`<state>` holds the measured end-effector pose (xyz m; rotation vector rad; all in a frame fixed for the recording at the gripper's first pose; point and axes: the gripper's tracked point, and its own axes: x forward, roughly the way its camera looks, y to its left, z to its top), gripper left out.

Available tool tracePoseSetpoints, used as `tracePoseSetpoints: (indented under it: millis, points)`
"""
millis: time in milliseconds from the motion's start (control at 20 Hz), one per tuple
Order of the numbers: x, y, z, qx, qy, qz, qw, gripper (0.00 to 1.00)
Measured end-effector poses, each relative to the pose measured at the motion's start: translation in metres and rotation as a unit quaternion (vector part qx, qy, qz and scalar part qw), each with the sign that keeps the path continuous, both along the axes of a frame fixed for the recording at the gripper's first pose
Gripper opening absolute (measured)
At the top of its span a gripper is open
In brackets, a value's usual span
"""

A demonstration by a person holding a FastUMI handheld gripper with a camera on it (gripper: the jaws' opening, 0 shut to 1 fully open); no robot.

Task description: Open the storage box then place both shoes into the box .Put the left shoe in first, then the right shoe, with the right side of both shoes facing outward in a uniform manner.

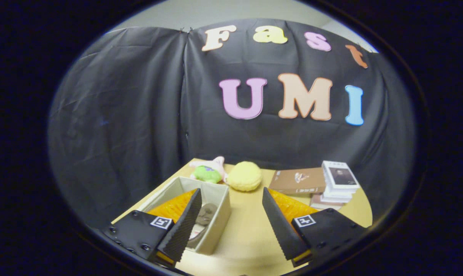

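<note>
I have the gripper [231,226] held above the table [242,230] with its jaws spread wide apart and nothing between them but bare tabletop. The storage box [220,209] sits just ahead of my left finger, partly hidden behind it; its top looks open, and inside I can make out a dark shape that I take to be a shoe [206,214], lying low against the box floor, though I cannot tell which shoe it is or which way it faces. Beyond the jaws, toward the cloth wall, rest a green and pink plush toy [208,173] and a round yellow cushion [244,176]; beyond my right finger lie a brown book [298,181] and a stack of books [338,180]. I see no second shoe from here, so my judgement is that I either have one more to fetch or the job is near its end. The risks as I read them: if I drop straight down, my left finger could catch the near wall of the box and shove or tip it; and if I take the visible shoe's orientation on trust, the pair could end up facing unevenly.
</note>
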<state>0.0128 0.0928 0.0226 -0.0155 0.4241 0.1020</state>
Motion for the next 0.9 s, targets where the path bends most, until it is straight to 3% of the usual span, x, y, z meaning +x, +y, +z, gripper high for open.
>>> tracePoseSetpoints:
  millis: [300,600,900]
  points:
    - [-0.028,-0.088,0.036,-0.012,-0.068,-0.053,0.996,0.99]
    - [-0.061,-0.174,0.060,-0.036,-0.131,-0.117,0.984,0.99]
    - [-0.091,-0.227,0.076,-0.041,-0.162,-0.165,0.972,0.99]
